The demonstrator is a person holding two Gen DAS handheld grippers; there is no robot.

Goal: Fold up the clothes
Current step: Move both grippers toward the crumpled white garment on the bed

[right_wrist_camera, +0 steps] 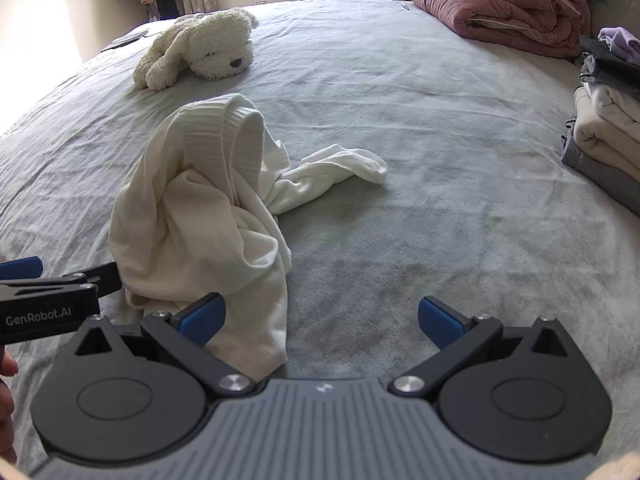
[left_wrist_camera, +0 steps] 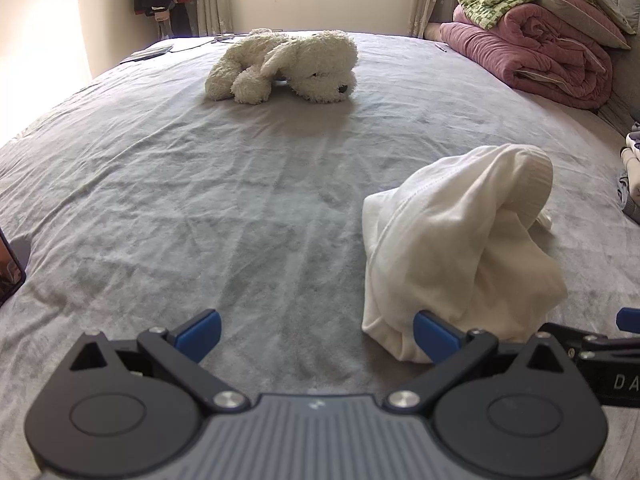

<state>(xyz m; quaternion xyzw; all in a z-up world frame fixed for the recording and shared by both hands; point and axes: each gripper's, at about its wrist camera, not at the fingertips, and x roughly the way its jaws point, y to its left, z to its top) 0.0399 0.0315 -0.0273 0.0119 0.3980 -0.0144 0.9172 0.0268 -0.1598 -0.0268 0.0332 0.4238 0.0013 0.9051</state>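
The folding of this piece has not begun, judging by how it lies: the crumpled white knit garment with a ribbed band (right_wrist_camera: 200,216) sits in a loose heap on the wrinkled grey bed sheet (right_wrist_camera: 400,120), bunched high with nothing laid flat. A stack of folded cream and grey clothes (right_wrist_camera: 608,128) lies far off to the right of the right gripper (right_wrist_camera: 320,320), which suggests other pieces are already done; this one still needs spreading out, smoothing and folding.

The garment looks soft and limp. Its ribbed band arches up at the top of the heap, a twisted sleeve or leg trails out ahead and to the right, and a lower flap drapes down towards the right gripper's left finger, just in front of it.

The right gripper has its blue-padded fingers spread wide, holding nothing, with the heap ahead and to its left. The left gripper (left_wrist_camera: 316,334) is likewise spread and empty; the heap lies ahead and to its right, with cloth touching or just behind its right pad.
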